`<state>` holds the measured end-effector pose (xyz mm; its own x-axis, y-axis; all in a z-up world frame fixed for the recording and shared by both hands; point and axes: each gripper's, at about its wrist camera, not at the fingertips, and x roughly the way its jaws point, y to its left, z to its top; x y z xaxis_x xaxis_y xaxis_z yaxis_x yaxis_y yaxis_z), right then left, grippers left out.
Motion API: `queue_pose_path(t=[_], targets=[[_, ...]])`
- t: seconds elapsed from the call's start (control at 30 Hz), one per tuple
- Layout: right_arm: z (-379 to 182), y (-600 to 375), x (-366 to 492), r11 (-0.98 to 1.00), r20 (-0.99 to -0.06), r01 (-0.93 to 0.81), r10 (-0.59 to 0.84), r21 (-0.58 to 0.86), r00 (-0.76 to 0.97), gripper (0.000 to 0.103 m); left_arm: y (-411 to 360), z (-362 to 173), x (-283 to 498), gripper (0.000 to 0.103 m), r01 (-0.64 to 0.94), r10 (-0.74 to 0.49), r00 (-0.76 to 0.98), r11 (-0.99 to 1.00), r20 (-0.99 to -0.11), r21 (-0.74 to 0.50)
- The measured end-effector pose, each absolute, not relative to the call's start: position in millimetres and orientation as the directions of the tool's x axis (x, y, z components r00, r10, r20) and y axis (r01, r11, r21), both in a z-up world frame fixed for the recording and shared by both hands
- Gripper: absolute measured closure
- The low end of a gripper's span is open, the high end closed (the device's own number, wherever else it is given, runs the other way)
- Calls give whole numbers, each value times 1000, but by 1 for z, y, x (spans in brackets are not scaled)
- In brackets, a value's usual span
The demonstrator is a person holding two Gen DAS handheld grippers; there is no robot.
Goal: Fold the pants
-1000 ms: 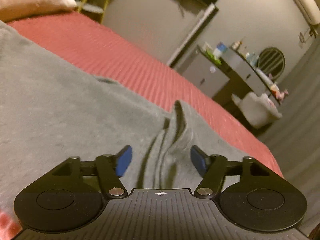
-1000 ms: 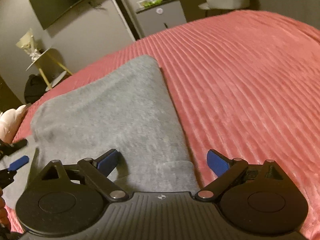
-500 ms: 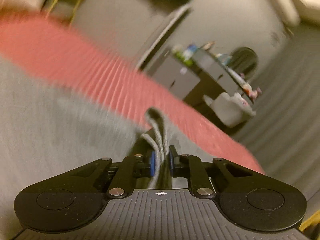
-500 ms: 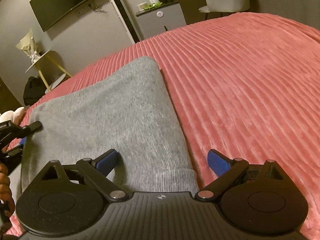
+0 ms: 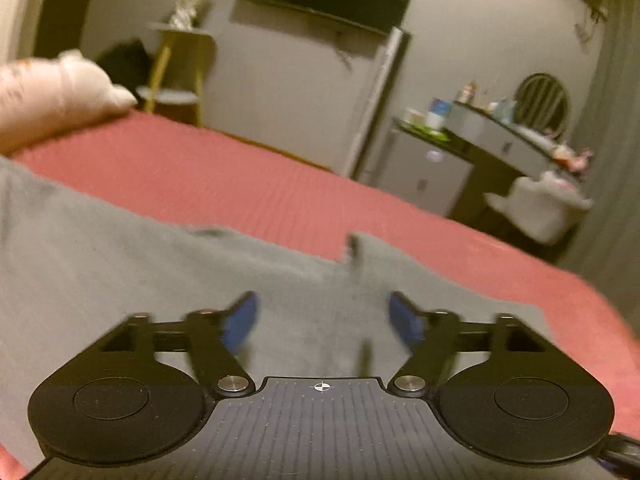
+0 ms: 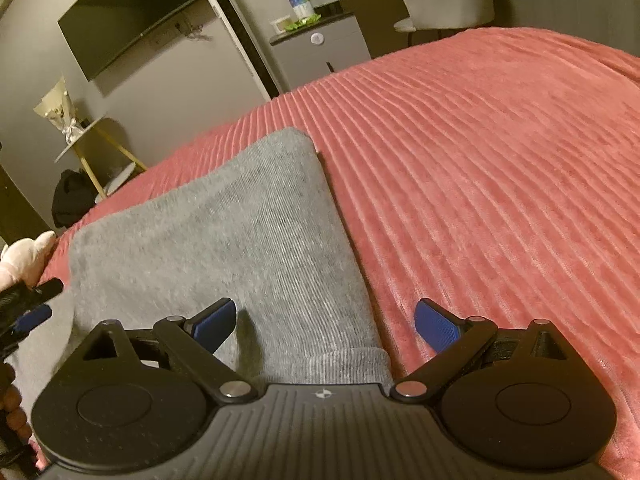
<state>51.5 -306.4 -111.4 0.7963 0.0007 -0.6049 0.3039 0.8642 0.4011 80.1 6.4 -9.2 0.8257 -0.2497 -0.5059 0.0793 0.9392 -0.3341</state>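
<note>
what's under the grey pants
The pants lie on the red bedspread, which shows all around them. The part beneath the fabric is covered, so anything else under there cannot be seen.

Left gripper (image 5: 322, 322) jaws just opened, nothing between; grey pants (image 5: 120, 272) lie beneath, pink bedspread (image 5: 240, 184) ahead.

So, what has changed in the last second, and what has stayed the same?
The left gripper pinched a raised fold of the grey pants, then its jaws have just been opening; the fold now stands free between them. The right gripper stayed open over the pants cuff on the red bedspread.
</note>
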Motion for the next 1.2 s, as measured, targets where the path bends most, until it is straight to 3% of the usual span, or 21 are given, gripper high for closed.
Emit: queue_pose_path(t=[0.1,0.17,0.27,0.4,0.5,0.67,0.73,0.87,1.1,1.2], targets=[[-109,-306,49,864,-589,283,20,417,808,13,-2,-28,92,18,96,-283,732,943,-620,-317],[-109,-305,49,866,-595,276,32,418,803,18,-6,-42,99,28,64,-211,674,972,-708,-228],[-106,-305,46,865,-590,286,15,412,807,31,-12,-42,93,32,81,-173,690,983,-703,-163],[-99,-305,36,865,-560,305,-34,399,828,50,-24,-38,79,55,112,-172,703,985,-691,-131],[-90,-300,27,882,-517,301,-79,362,852,50,-25,-36,70,62,131,-179,702,984,-689,-122],[-84,-287,29,921,-508,194,5,338,862,50,-19,-31,64,72,139,-188,702,982,-687,-128],[-84,-281,32,935,-520,152,39,320,853,50,-20,-31,63,73,138,-188,702,982,-687,-128],[-95,-272,50,952,-628,146,59,270,776,50,-19,-31,64,76,143,-196,703,981,-684,-134],[-89,-264,46,961,-590,91,84,261,803,50,-8,-26,59,86,128,-221,713,974,-665,-185],[-94,-265,51,962,-616,103,79,254,784,49,-4,-25,58,89,112,-220,714,973,-665,-202]])
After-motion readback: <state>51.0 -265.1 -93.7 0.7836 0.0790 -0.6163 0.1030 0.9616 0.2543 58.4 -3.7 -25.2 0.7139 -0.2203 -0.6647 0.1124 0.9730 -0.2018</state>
